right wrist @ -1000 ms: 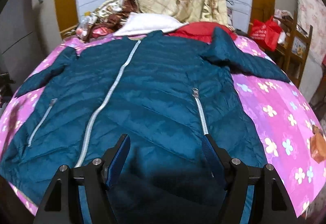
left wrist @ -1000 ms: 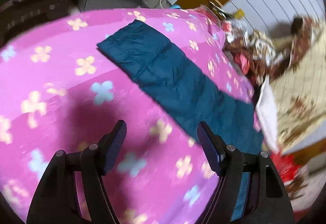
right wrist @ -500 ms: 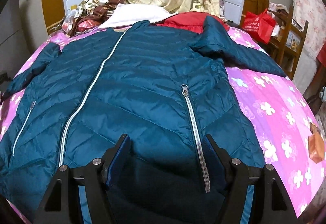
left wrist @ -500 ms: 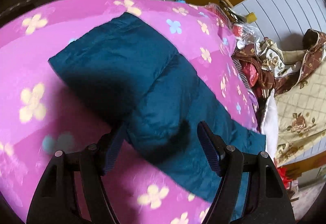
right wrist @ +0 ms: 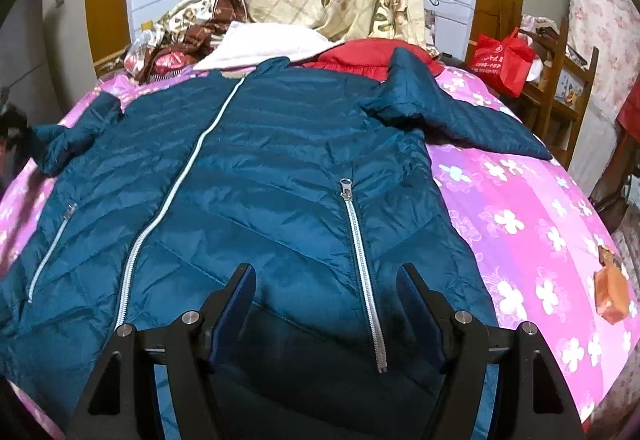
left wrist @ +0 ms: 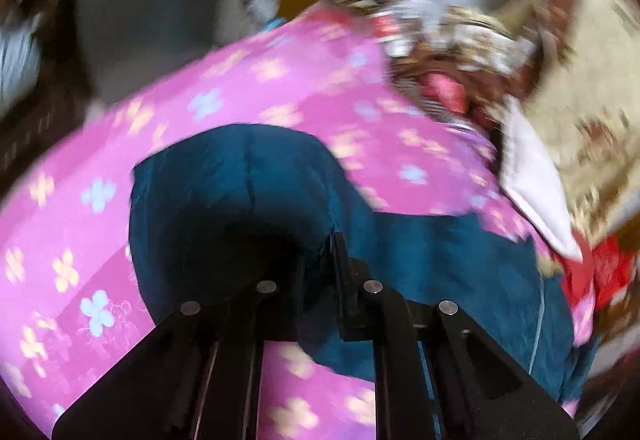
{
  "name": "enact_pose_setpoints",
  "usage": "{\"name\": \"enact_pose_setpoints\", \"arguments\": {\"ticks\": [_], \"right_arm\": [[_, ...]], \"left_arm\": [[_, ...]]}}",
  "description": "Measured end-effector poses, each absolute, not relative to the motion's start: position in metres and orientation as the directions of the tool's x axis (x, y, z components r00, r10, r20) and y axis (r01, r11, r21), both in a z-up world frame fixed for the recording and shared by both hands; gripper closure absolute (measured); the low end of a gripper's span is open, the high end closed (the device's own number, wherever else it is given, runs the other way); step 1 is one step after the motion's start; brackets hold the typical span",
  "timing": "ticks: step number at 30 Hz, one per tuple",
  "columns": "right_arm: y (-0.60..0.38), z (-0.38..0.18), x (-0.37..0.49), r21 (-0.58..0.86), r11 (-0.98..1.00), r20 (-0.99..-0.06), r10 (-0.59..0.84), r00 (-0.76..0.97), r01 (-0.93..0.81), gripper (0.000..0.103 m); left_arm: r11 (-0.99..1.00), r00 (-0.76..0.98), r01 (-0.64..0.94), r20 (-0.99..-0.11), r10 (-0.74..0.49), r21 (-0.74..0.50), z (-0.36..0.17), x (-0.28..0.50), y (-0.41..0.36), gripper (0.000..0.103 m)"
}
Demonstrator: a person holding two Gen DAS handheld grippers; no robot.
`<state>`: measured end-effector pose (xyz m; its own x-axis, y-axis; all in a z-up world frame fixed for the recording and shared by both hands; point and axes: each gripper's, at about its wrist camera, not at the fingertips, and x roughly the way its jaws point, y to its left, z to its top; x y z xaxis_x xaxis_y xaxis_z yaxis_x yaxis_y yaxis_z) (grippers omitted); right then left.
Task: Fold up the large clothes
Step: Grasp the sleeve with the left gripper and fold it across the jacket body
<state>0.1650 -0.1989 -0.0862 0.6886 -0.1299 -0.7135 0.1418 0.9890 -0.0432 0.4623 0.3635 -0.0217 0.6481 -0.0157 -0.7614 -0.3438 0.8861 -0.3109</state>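
A teal puffer jacket (right wrist: 256, 176) is seen spread front-up on a pink floral bedspread (right wrist: 532, 224). Its sleeve (left wrist: 240, 196) is pinched between the nearly closed fingers of the left gripper (left wrist: 316, 260), though that view is blurred. The right gripper (right wrist: 326, 292) is held spread above the hem, nothing gripped.

right claw (right wrist: 326, 290) black | blue pads (right wrist: 236, 300) | silver screws (right wrist: 188, 317)
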Motion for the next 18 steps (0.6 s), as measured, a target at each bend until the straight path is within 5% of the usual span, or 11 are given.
{"name": "enact_pose_setpoints", "arguments": {"ticks": [9, 16, 18], "right_arm": [[-0.224, -0.066, 0.131, 0.054, 0.981, -0.681, -0.101, 0.725, 0.188, 0.033], [-0.260, -0.045, 0.099, 0.123, 0.956, -0.661, -0.123, 0.740, 0.268, 0.033], [-0.264, -0.040, 0.095, 0.139, 0.953, -0.659, -0.114, 0.743, 0.270, 0.033]], "left_arm": [[0.930, 0.663, 0.212, -0.655, -0.363, -0.300, 0.058, 0.411, 0.110, 0.093], [0.831, 0.458, 0.448, -0.712, -0.531, -0.331, 0.019, 0.344, -0.010, 0.078], [0.804, 0.432, 0.470, -0.700, -0.569, -0.364, 0.010, 0.316, -0.013, 0.066]]}}
